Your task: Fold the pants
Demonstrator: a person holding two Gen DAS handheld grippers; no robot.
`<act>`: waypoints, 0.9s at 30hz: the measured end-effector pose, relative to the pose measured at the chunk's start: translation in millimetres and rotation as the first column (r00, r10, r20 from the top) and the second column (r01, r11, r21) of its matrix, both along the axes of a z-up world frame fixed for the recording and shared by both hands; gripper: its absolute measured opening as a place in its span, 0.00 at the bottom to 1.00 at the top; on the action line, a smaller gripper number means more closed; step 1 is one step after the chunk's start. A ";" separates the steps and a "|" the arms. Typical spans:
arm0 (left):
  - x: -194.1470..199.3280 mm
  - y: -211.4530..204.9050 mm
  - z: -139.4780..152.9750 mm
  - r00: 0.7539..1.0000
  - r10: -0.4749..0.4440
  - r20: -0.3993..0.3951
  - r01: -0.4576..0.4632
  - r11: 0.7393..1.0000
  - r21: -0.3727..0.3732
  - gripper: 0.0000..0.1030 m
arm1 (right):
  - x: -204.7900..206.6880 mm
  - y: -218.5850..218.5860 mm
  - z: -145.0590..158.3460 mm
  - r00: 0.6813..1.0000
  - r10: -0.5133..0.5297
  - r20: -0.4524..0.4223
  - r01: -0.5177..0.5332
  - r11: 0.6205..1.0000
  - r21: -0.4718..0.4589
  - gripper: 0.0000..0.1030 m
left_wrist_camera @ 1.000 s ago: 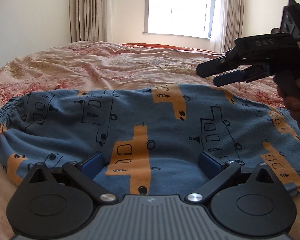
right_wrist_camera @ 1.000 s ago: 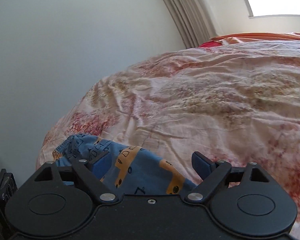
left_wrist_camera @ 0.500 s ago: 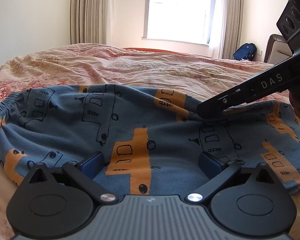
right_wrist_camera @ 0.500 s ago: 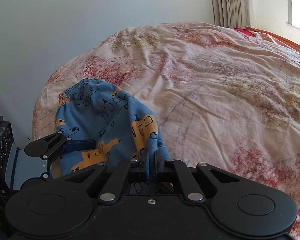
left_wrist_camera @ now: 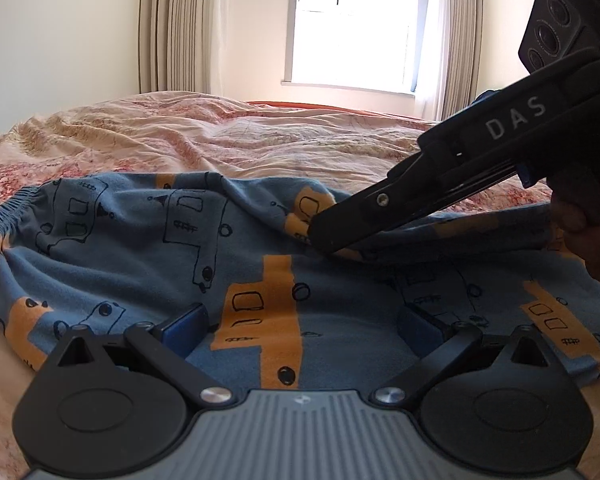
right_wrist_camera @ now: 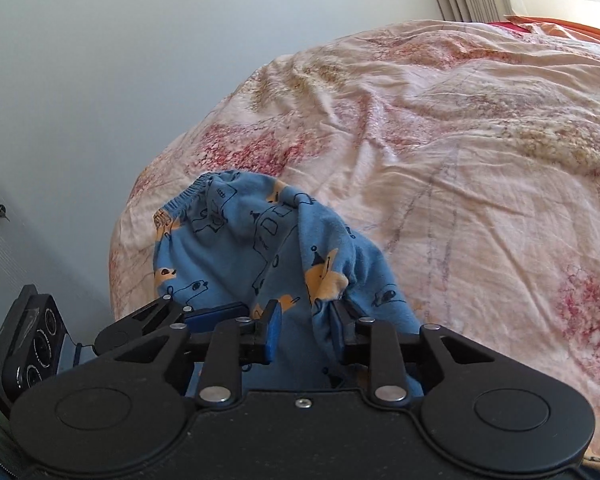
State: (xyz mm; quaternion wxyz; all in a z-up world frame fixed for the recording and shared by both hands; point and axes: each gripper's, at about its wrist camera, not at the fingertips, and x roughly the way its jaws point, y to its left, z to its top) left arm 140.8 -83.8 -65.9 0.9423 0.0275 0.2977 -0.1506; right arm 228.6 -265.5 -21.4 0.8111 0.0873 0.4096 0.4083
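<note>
The left gripper (left_wrist_camera: pixel 302 326) hangs wide open over the blue pants (left_wrist_camera: pixel 148 264) spread on the bedspread (left_wrist_camera: pixel 228 140). Farther on, the right gripper (right_wrist_camera: pixel 305 330) is opening, a bunched fold between its jaws.

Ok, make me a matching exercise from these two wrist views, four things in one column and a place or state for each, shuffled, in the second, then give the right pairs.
Things:
1. pants
2. left gripper
3. right gripper
4. window

Places or states:
A. fingers spread wide, nothing pinched between them
B. behind the bed, bright, between curtains
C. blue with orange and black print, lying on the bedspread
D. fingers opening, a bunched fold of cloth between them

Pairs: 1-C, 2-A, 3-D, 4-B
</note>
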 end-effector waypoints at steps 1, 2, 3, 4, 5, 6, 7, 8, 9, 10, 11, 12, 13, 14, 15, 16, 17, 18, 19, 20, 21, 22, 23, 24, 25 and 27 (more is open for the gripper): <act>-0.1 -0.1 -0.1 1.000 0.000 0.001 0.000 1.000 -0.001 0.99 | -3.5 2.3 2.5 1.000 0.021 -0.002 -0.021 1.000 0.020 0.24; 0.0 -0.3 -0.4 1.000 0.000 0.002 0.000 1.000 -0.001 0.99 | -6.4 4.3 4.4 1.000 0.031 -0.002 -0.031 0.999 0.030 0.23; 0.1 -0.5 -0.6 1.000 0.001 0.004 -0.001 1.000 0.001 0.99 | -8.7 7.4 5.4 1.000 0.019 0.007 -0.019 1.000 0.019 0.24; 0.2 -0.7 -0.7 1.000 0.001 0.005 -0.001 1.000 0.002 0.99 | -8.1 8.1 4.7 1.000 0.000 0.009 0.000 1.000 0.010 0.27; -0.4 -1.0 -0.8 1.000 0.001 0.006 -0.001 1.000 0.003 0.99 | -4.7 6.1 2.0 1.000 -0.029 -0.006 0.030 0.999 0.014 0.28; -0.6 -1.1 -0.8 1.000 0.000 0.006 0.000 1.000 0.003 0.99 | -0.6 2.7 -1.4 0.997 -0.070 -0.032 0.071 0.997 0.020 0.29; -1.0 -1.1 -0.7 1.000 -0.001 0.006 0.001 1.000 0.004 0.99 | 2.7 -1.5 -4.7 0.991 -0.116 -0.069 0.118 0.993 0.025 0.29; -1.9 -1.1 -0.7 1.000 -0.005 0.007 0.005 1.000 0.005 0.99 | 4.2 -5.8 -7.5 0.985 -0.139 -0.103 0.144 0.989 0.040 0.29; -2.0 -0.8 -0.9 1.000 -0.007 0.008 0.007 1.000 0.004 0.99 | 3.1 -10.2 -9.6 0.981 -0.152 -0.120 0.159 0.986 0.055 0.29; -2.4 -0.6 -1.2 1.000 -0.008 0.009 0.008 1.000 0.001 0.99 | 0.9 -13.1 -10.4 0.979 -0.167 -0.120 0.174 0.983 0.052 0.33; -2.4 -0.5 -1.4 1.000 -0.008 0.010 0.008 1.000 0.000 0.99 | -0.6 -16.3 -11.0 0.975 -0.186 -0.120 0.192 0.980 0.049 0.36; -2.9 -0.5 -2.0 1.000 -0.007 0.012 0.007 1.000 0.002 0.99 | 0.5 -19.7 -12.8 0.970 -0.198 -0.139 0.209 0.975 0.069 0.36; -3.0 -0.9 -2.2 1.000 -0.007 0.013 0.007 1.000 0.004 0.99 | 3.1 -23.3 -15.0 0.962 -0.213 -0.170 0.232 0.967 0.103 0.38; -3.9 -1.5 -2.6 1.000 -0.006 0.015 0.006 1.000 0.007 0.99 | 6.9 -26.3 -17.3 0.952 -0.227 -0.204 0.260 0.954 0.148 0.43; -4.4 -1.6 -2.5 1.000 -0.006 0.016 0.006 1.000 0.007 0.99 | 11.5 -27.5 -19.6 0.943 -0.236 -0.234 0.282 0.941 0.187 0.45; -4.5 -1.5 -2.5 1.000 -0.006 0.015 0.006 1.000 0.007 0.99 | 16.7 -27.7 -22.4 0.934 -0.238 -0.266 0.300 0.927 0.225 0.49; -4.4 -1.7 -2.5 1.000 -0.006 0.014 0.006 1.000 0.008 0.99 | 23.4 -27.2 -25.7 0.921 -0.244 -0.304 0.327 0.907 0.264 0.50; -4.2 -1.8 -2.6 1.000 -0.007 0.013 0.007 1.000 0.009 0.99 | 28.9 -27.0 -28.2 0.905 -0.258 -0.338 0.361 0.887 0.287 0.50; -4.1 -1.9 -2.6 1.000 -0.007 0.013 0.007 1.000 0.010 0.99 | 33.2 -27.5 -29.3 0.889 -0.280 -0.361 0.396 0.868 0.301 0.49; -3.9 -1.9 -2.8 1.000 -0.008 0.012 0.008 1.000 0.010 0.99 | 36.8 -29.0 -28.8 0.877 -0.308 -0.370 0.429 0.847 0.313 0.38; -3.8 -2.0 -2.8 1.000 -0.008 0.013 0.008 1.000 0.010 0.99 | 41.1 -32.0 -26.7 0.862 -0.347 -0.369 0.467 0.826 0.315 0.32; -3.8 -2.2 -2.8 1.000 -0.008 0.013 0.008 1.000 0.010 0.99 | 44.6 -36.3 -24.2 0.849 -0.380 -0.366 0.497 0.809 0.313 0.27; -3.8 -2.1 -2.9 1.000 -0.008 0.013 0.008 1.000 0.011 0.99 | 48.0 -41.4 -20.9 0.838 -0.413 -0.357 0.524 0.792 0.313 0.22; -3.9 -2.1 -2.7 1.000 -0.008 0.014 0.008 1.000 0.011 0.99 | 50.7 -45.7 -16.7 0.830 -0.447 -0.334 0.543 0.785 0.299 0.19; -3.8 -2.1 -2.7 1.000 -0.008 0.014 0.008 1.000 0.011 0.99 | 53.9 -48.9 -11.7 0.829 -0.475 -0.295 0.550 0.790 0.273 0.18; -4.2 -2.8 -2.6 1.000 -0.008 0.014 0.008 1.000 0.011 0.99 | 58.2 -55.0 -3.1 0.823 -0.537 -0.185 0.567 0.794 0.218 0.18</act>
